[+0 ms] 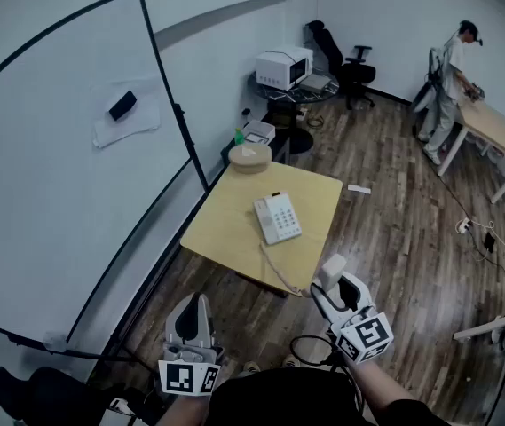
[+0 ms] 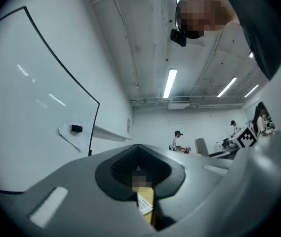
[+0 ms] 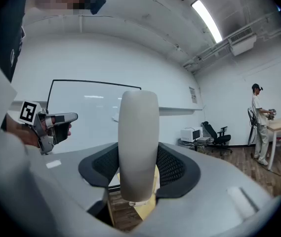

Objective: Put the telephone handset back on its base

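The white telephone base (image 1: 277, 217) lies on the light wooden table (image 1: 234, 229), keypad up. Its coiled cord (image 1: 274, 269) runs off the near edge toward the handset. My right gripper (image 1: 334, 284) is shut on the pale handset (image 1: 333, 269), held upright off the table's near right corner. In the right gripper view the handset (image 3: 139, 142) stands between the jaws and hides the middle of the view. My left gripper (image 1: 190, 322) hovers below the table's near left corner, jaws together, holding nothing. Through the slit between its jaws (image 2: 144, 201) a bit of table and keypad shows.
A large whiteboard (image 1: 66, 167) on a stand leans along the left. A round wooden object (image 1: 249, 157) sits at the table's far edge. Behind are a small table with a white appliance (image 1: 283, 67) and an office chair (image 1: 351, 65). A person (image 1: 447, 87) stands at another table far right.
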A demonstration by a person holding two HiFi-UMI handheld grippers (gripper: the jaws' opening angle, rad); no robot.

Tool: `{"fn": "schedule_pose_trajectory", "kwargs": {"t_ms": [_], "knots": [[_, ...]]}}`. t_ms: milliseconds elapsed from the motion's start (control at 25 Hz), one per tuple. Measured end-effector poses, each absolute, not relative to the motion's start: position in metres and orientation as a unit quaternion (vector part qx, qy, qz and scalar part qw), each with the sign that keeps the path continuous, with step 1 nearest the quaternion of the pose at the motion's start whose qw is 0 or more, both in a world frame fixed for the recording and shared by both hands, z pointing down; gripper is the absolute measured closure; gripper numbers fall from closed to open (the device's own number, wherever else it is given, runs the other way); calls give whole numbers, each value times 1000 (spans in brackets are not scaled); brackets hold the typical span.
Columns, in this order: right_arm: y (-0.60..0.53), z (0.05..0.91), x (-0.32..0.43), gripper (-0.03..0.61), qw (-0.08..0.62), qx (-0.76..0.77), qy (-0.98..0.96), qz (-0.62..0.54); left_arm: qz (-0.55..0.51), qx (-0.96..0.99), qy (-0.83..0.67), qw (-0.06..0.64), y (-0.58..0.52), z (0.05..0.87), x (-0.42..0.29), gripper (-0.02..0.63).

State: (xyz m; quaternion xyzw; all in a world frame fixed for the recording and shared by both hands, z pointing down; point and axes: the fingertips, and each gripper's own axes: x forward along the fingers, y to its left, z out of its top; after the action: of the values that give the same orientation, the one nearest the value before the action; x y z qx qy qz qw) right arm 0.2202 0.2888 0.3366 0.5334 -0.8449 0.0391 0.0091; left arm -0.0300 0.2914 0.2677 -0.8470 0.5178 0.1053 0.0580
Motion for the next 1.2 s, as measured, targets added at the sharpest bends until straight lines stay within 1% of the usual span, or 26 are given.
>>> {"fn": "schedule_pose_trajectory", "kwargs": {"t_ms": [520,880,1200], "knots": [[289,331,186,347,14,525,-850,35,116,-854,504,60,290,260,-47,614],[290,321,183,348,13,526,-850,20,121,-849,509,72,285,257,-52,614],[285,320,193,348,9,517,-856,14,118,-842,520,83,282,257,-37,614]]}}
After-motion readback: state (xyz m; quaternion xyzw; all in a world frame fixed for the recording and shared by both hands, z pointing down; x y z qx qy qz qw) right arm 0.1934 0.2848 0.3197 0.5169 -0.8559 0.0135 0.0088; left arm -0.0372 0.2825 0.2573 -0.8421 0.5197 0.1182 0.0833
